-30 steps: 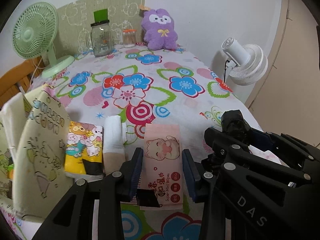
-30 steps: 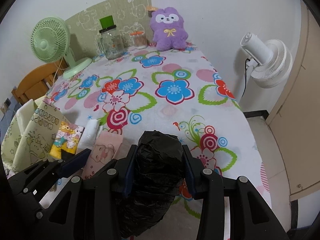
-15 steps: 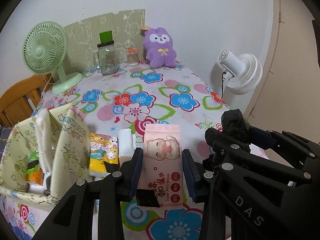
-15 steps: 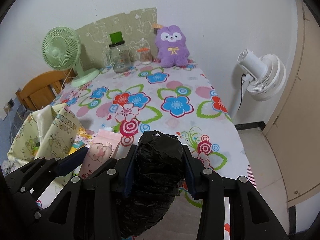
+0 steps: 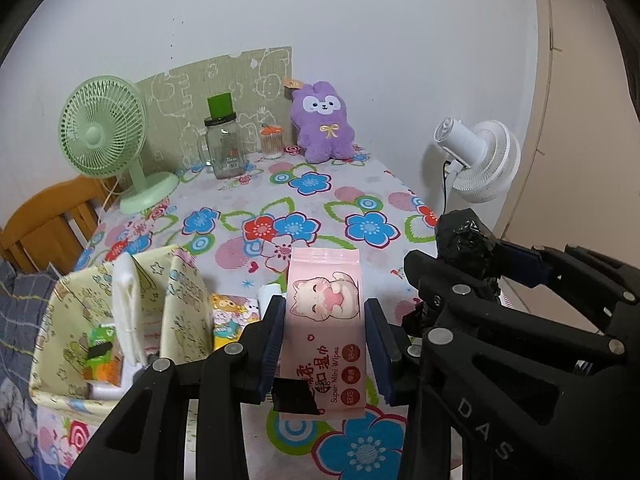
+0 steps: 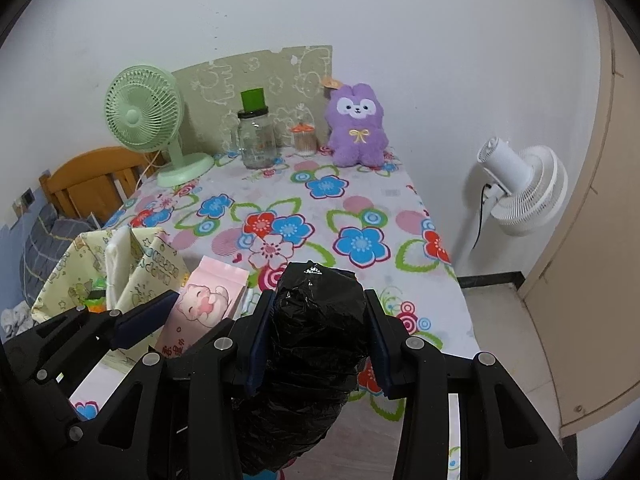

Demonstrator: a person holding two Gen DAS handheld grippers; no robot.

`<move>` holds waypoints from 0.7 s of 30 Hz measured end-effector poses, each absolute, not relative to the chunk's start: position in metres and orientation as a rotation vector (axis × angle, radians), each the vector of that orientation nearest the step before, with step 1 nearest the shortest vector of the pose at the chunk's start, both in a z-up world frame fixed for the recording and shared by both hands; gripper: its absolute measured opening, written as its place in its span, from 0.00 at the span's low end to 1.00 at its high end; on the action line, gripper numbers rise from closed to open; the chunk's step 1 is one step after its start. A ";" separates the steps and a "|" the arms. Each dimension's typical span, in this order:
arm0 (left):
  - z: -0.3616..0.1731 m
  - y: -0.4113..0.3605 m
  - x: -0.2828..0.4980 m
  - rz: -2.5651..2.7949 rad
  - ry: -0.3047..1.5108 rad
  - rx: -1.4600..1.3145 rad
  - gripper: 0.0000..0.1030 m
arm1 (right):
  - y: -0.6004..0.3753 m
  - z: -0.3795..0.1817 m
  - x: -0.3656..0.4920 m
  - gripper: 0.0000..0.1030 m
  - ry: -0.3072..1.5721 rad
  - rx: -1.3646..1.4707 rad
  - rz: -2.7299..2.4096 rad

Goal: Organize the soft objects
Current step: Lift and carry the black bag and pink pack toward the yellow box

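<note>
My left gripper (image 5: 324, 320) is shut on a pink pack of wet wipes (image 5: 325, 320) with a cat picture, held above the flowered table. My right gripper (image 6: 320, 320) is shut on a black plastic roll (image 6: 316, 340), also lifted; that roll (image 5: 464, 240) shows at the right in the left wrist view. A yellow fabric basket (image 5: 68, 320) stands at the table's near left with a white cloth and small packs inside. A yellow tissue pack (image 5: 228, 316) lies on the table beside the basket. The pink pack (image 6: 200, 308) also appears in the right wrist view.
At the table's far end stand a green fan (image 5: 104, 136), a glass jar (image 5: 224, 148), a small orange-lidded pot (image 5: 272, 142) and a purple plush (image 5: 324, 124). A white floor fan (image 6: 520, 188) stands right of the table, a wooden chair (image 6: 92, 184) at the left.
Both grippers have risen and pulled back with their loads. The pink pack has left the tabletop and the basket's inside has come into view.
</note>
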State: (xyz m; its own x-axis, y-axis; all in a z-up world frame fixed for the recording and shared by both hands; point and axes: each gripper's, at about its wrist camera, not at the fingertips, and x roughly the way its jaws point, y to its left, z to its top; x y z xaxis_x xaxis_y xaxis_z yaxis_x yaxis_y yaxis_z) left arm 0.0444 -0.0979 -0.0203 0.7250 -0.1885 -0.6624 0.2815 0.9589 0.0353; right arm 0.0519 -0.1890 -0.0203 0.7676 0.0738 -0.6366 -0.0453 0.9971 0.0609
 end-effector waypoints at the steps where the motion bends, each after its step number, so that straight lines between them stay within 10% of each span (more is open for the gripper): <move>1: -0.019 -0.097 0.044 -0.258 0.714 0.141 0.39 | -0.188 -0.019 0.052 0.44 0.691 0.038 0.068; 21: 0.009 -0.066 0.052 -0.209 0.667 0.170 0.39 | -0.152 0.017 0.061 0.44 0.641 -0.054 0.101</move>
